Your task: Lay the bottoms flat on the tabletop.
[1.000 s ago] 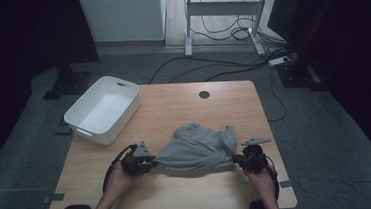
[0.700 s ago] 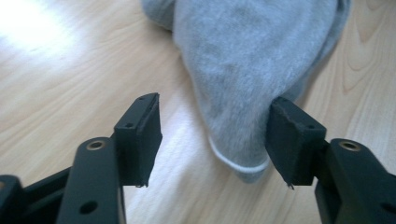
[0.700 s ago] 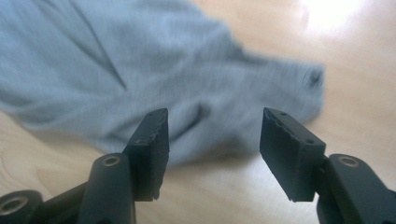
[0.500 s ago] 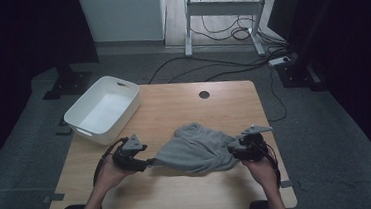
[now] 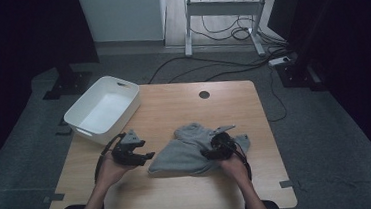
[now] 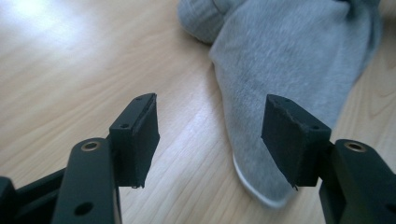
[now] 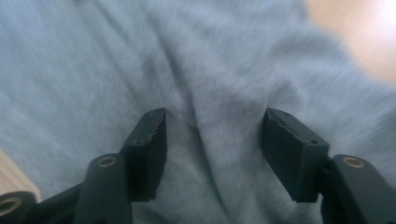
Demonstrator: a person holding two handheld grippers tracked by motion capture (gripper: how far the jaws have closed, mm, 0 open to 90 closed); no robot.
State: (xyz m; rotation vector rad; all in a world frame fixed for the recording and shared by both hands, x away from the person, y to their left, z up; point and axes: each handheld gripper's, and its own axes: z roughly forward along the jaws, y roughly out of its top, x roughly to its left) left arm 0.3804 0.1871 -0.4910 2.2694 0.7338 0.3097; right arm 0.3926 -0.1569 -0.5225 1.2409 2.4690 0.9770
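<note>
At the near half of the tabletop, a grey garment lies crumpled, closer to the right edge than the left. My left gripper hovers just beside the garment's left edge, its jaws apart with only bare wood and a corner of the cloth's hem between them; they have just been opening, and nothing is gripped. In the left gripper view the garment spreads away from the jaws, a thin white edge showing at its near corner. My right gripper sits over the garment's right part, jaws parted above the cloth, having just opened too, pads off the fabric. A white bin stands at the far left corner, overhanging the edge.
</note>
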